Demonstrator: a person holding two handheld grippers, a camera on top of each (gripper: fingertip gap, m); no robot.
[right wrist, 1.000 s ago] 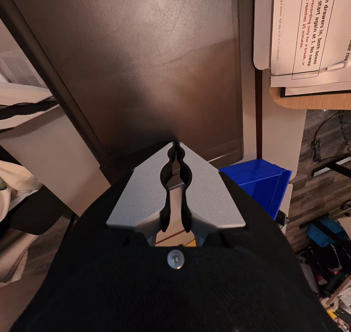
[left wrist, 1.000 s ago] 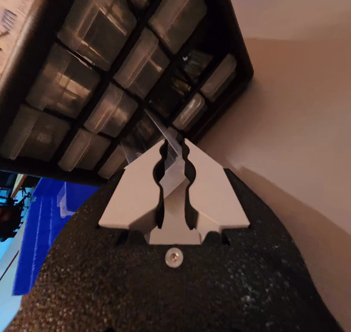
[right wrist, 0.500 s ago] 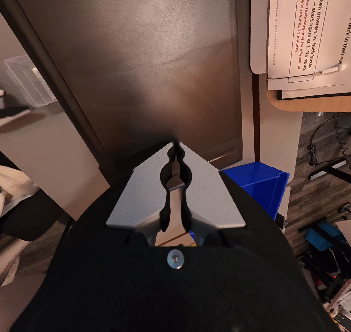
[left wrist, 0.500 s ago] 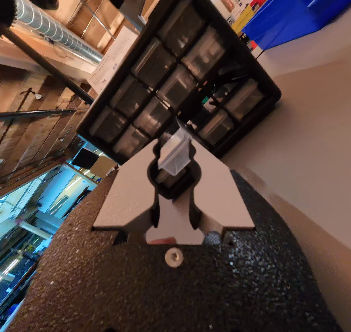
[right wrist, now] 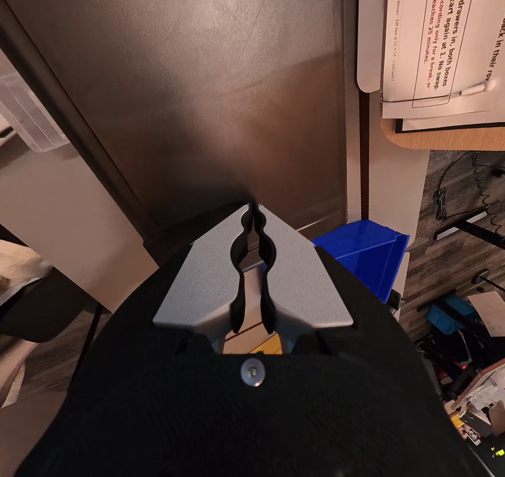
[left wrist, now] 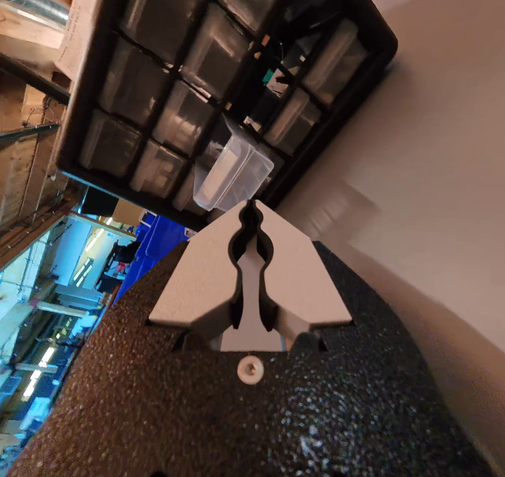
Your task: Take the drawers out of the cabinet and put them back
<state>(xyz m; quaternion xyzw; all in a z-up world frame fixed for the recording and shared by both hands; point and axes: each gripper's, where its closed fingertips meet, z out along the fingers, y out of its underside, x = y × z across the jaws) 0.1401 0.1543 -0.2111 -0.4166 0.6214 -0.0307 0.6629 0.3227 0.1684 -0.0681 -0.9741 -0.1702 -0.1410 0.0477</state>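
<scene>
Two grippers in view, both with pale grey wedge-shaped fingers, wavy black inner pads and a rough black speckled body. Left gripper (left wrist: 252,204): fingers pressed together at the tips, nothing between them, clenched on air. Just ahead of its tips sits a clear plastic drawer (left wrist: 232,171), boxy with rounded corners and a ribbed front lip, sticking partway out of its slot and tilted. Tips are very near that drawer, contact not clear (blur there). Black plastic cabinet (left wrist: 79,125) is a grid frame, rotated in this view, standing on a smooth beige table (left wrist: 426,163). Most slots hold translucent smoky drawers pushed in; a couple of slots near the middle right look open, with small coloured bits showing behind. Blue bins (left wrist: 161,234) sit beyond the cabinet's edge.

Right gripper (right wrist: 253,206): jaws closed tip to tip, holding nothing, tips resting against or just over the cabinet's flat dark top panel (right wrist: 205,87), matte with a faint sheen. Blue bin (right wrist: 369,256) at the table edge to the right, printed paper sheet (right wrist: 437,43) on a wooden board beyond.
</scene>
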